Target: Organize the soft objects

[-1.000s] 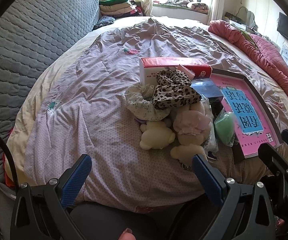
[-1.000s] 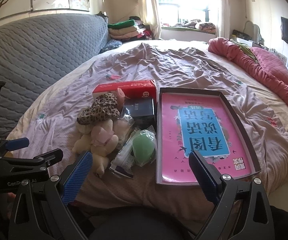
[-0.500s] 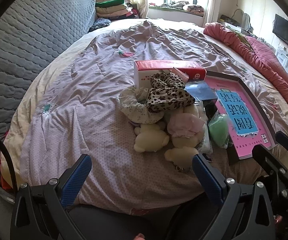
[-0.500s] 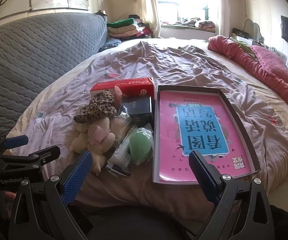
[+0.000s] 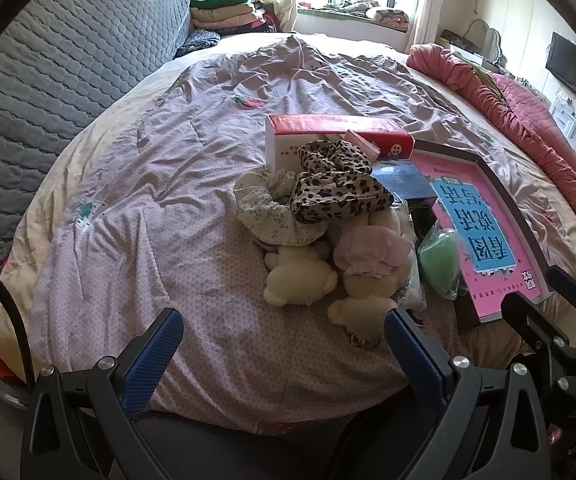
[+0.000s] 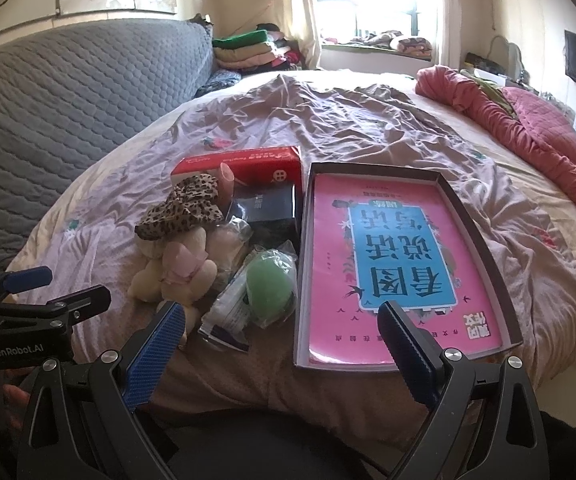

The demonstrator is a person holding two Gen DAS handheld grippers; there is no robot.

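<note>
Left tool (image 5: 282, 330): jaws spread wide, nothing between them, hovering at the near edge of the bed (image 5: 168, 184). Its blue pads (image 5: 150, 354) frame the lilac dotted cover just short of the soft pile.

Right tool (image 6: 280, 324): also released and empty, held low over the bed edge, with the left pad in front of the plush toy and the right pad over the near end of the box.

The soft things sit in one heap near the bed's near edge:
- cream plush toy (image 5: 300, 274) with a pink fabric piece (image 5: 372, 250) on it, closest to the left tool
- floral scrunchie (image 5: 266, 210) behind it, touching it
- leopard-print scrunchie (image 5: 336, 188) lying on top of the floral one and the plush
- green sponge in a clear bag (image 6: 268, 284) just right of the plush, beside more clear packaging (image 6: 228, 312)

Around the heap:
- red and white carton (image 5: 328, 132) right behind it
- dark blue flat box (image 6: 266, 206) between the carton and the sponge
- shallow open box (image 6: 476, 236) holding a pink booklet (image 6: 396, 260), touching the pile's right side

Further out: grey quilted headboard (image 6: 80, 92) on the left, rolled pink quilt (image 6: 528, 128) along the far right side of the bed, folded clothes (image 6: 248, 50) stacked by the window.
</note>
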